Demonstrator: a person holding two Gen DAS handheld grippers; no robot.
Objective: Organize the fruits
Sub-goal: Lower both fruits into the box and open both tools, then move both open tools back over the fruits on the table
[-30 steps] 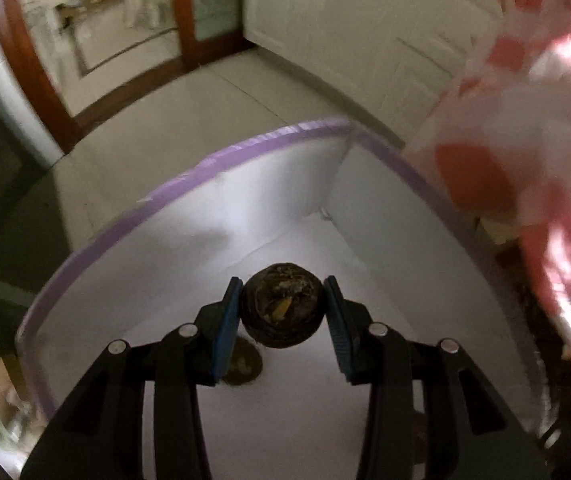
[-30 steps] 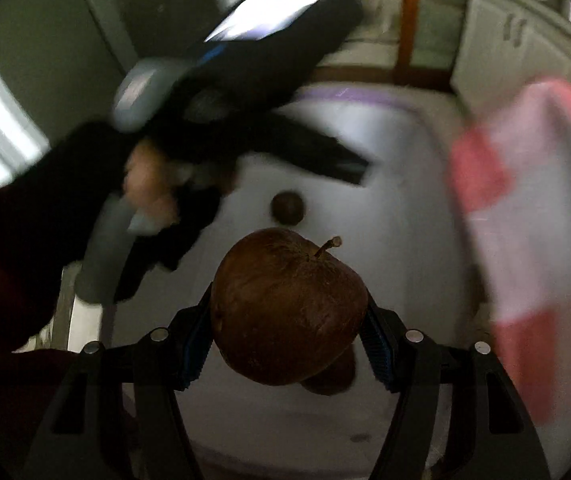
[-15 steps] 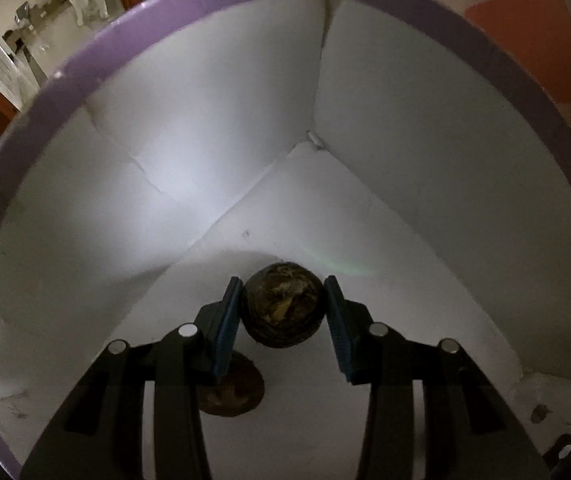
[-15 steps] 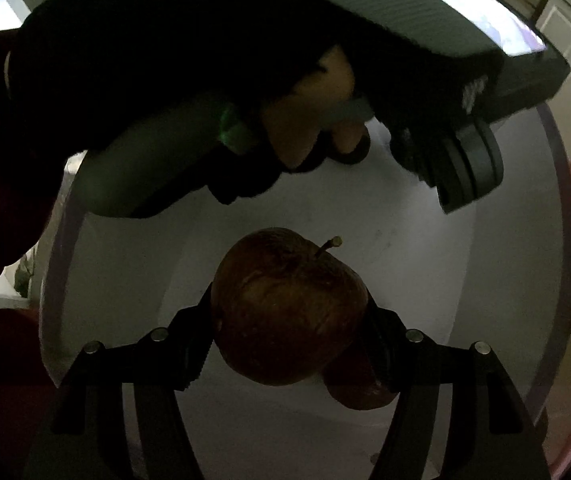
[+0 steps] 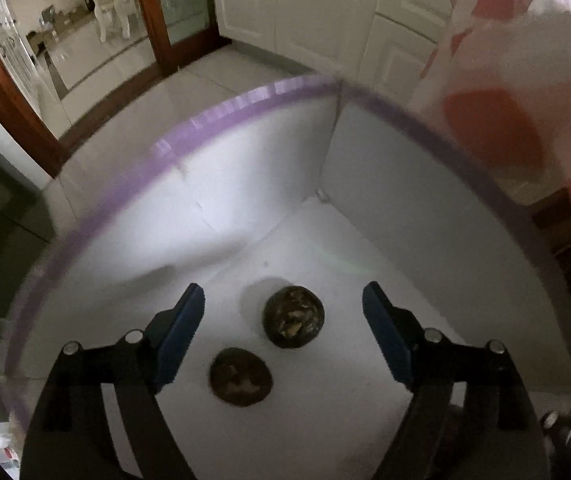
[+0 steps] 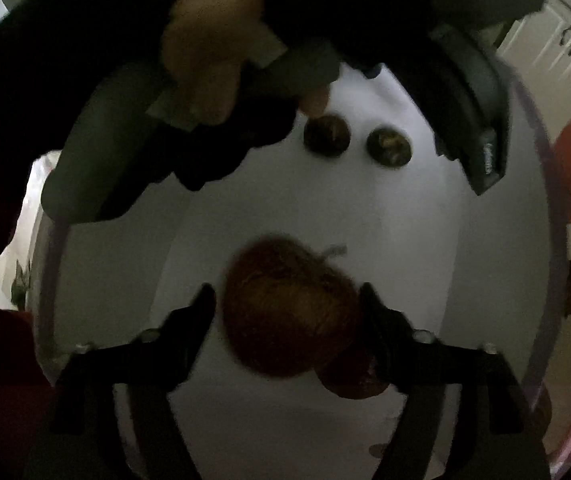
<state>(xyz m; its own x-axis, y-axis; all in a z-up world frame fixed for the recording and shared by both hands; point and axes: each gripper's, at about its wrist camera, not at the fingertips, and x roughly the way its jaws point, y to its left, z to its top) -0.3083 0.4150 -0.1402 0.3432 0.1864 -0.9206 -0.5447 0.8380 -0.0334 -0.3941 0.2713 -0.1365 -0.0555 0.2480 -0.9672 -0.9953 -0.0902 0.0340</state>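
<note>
Two dark fruits (image 5: 293, 322) under left gripper (image 5: 283, 320) — jaws wide apart; right gripper (image 6: 287, 312) jaws apart — apple (image 6: 289, 312) blurred between.

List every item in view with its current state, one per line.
left gripper: open, empty, above the box floor.
right gripper: around the apple; grip unclear, blurred.
apple: between the right fingers.
two small dark fruits: lying loose on the box floor.
white box: open-topped, purple rim.

Left hand-held gripper (image 5: 283, 312) spread apart, dropped dark round fruit (image 5: 293, 322) at lower centre; right hand-held gripper (image 6: 287, 300) loosened off apple (image 6: 289, 312).
</note>
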